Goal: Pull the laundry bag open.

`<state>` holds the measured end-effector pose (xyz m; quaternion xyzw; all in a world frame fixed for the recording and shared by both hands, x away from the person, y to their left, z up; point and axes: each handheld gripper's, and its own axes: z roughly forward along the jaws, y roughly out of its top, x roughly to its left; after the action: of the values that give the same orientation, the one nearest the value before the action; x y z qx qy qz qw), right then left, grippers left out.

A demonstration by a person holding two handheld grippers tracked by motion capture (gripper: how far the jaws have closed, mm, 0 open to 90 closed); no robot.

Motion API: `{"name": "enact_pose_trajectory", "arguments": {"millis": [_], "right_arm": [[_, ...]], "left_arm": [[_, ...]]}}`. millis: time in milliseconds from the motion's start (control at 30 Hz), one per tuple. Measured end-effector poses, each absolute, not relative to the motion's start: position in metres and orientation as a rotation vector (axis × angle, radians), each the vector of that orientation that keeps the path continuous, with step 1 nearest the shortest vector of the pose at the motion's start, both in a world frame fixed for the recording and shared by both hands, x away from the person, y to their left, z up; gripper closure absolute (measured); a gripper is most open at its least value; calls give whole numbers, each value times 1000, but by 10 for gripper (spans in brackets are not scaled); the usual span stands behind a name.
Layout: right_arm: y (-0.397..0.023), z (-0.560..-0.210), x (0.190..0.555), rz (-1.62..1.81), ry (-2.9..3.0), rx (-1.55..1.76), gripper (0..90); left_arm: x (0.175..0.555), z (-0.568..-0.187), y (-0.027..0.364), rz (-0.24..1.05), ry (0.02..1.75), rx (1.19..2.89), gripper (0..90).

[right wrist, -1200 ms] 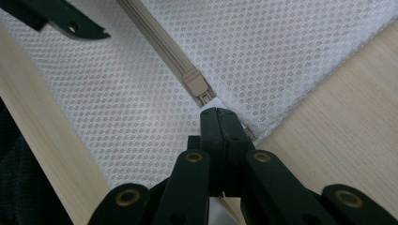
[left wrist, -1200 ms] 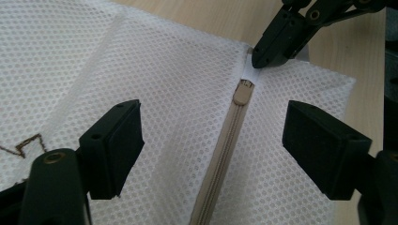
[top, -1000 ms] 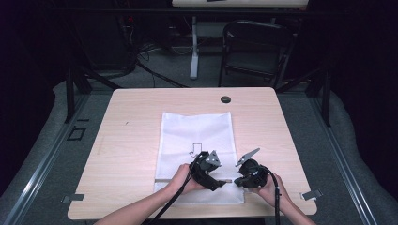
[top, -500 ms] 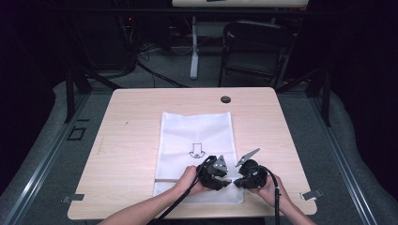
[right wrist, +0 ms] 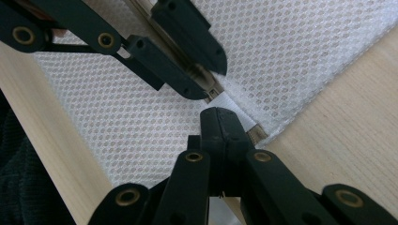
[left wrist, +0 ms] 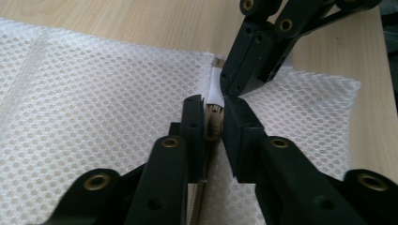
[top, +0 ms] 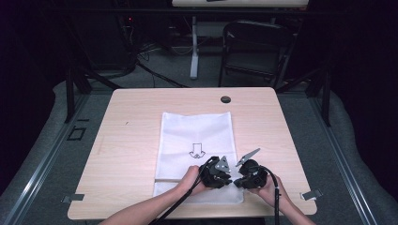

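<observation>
A white mesh bag (top: pixel 197 131) with a printed arrow lies flat on the wooden table (top: pixel 131 117). A zipper runs along its near end. My left gripper (left wrist: pixel 213 110) has just been closing, and its jaws now pinch the beige zipper pull (left wrist: pixel 213 125). Tip to tip with it, my right gripper (right wrist: pixel 219 115) is shut on the white tab (right wrist: pixel 230 103) at the zipper's end, close to the bag's corner. In the high view the left gripper (top: pixel 228 180) and the right gripper (top: pixel 235 182) meet over the bag's near right part, each held in a hand.
A round black grommet (top: pixel 225 99) sits in the table's far edge. A dark chair (top: pixel 256 47) and a table leg stand beyond. Bare wood lies to the left and right of the bag. The table's near edge is just below the hands.
The left gripper has shifted slightly right toward the right gripper, and its jaws have come together on the zipper pull. The right gripper has stayed put.
</observation>
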<state>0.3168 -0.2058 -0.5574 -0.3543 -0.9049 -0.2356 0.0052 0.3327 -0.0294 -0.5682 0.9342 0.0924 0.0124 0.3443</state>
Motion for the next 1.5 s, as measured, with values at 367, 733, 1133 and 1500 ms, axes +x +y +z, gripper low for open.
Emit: {"name": "enact_pose_trajectory", "arguments": {"millis": [367, 733, 1133, 1500], "right_arm": [[-206, -557, 317, -735, -2838, -1106, 900], [-208, -557, 317, -734, -2807, -1134, 900], [-208, -557, 317, -739, -2784, -1150, 900], [-210, -545, 316, -881, -2854, -1137, 900]], "left_arm": [[334, -571, -32, 14, 236, 2429, 809], [338, -571, -28, -34, 245, 2435, 821], [340, -570, -26, -51, 223, 2440, 823], [340, -572, -24, -35, 221, 2430, 821]]}}
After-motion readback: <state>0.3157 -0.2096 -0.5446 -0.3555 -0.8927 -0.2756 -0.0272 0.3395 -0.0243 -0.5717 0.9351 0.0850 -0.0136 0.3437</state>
